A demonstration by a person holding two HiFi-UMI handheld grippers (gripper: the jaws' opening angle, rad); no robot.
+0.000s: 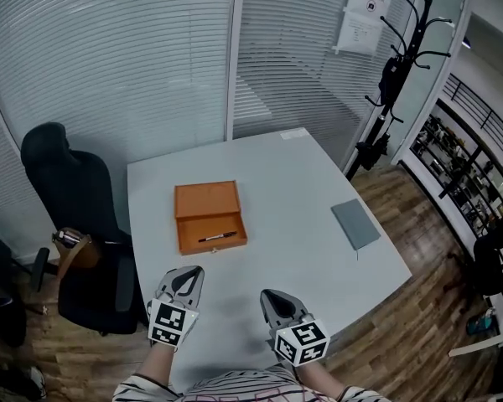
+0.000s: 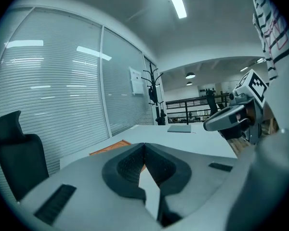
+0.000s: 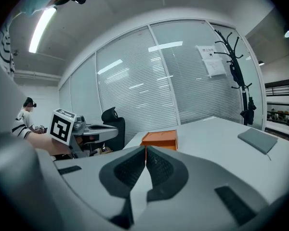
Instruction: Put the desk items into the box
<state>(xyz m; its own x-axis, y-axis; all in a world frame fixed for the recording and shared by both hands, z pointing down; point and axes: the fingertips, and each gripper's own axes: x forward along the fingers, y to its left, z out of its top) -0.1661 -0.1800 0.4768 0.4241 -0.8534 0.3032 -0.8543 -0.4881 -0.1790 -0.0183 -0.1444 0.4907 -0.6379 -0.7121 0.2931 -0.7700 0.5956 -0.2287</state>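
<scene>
An open orange box (image 1: pixel 209 216) lies on the white table (image 1: pixel 293 191), and a pen (image 1: pixel 217 237) rests inside it near its front wall. A grey notebook (image 1: pixel 355 223) lies toward the table's right edge. My left gripper (image 1: pixel 189 272) hovers near the table's front edge, just below the box, shut with nothing in it. My right gripper (image 1: pixel 271 296) hangs beside it, also shut and empty. In the right gripper view the box (image 3: pixel 160 139) shows ahead, the notebook (image 3: pixel 257 139) to the right. In the left gripper view the box (image 2: pixel 111 148) peeks over the jaws, the notebook (image 2: pixel 178 128) farther off.
A black office chair (image 1: pixel 75 224) stands at the table's left side with a brown bag (image 1: pixel 74 249) on it. Glass walls with blinds close the back. A coat stand (image 1: pixel 394 65) rises at the back right. Wooden floor runs along the right.
</scene>
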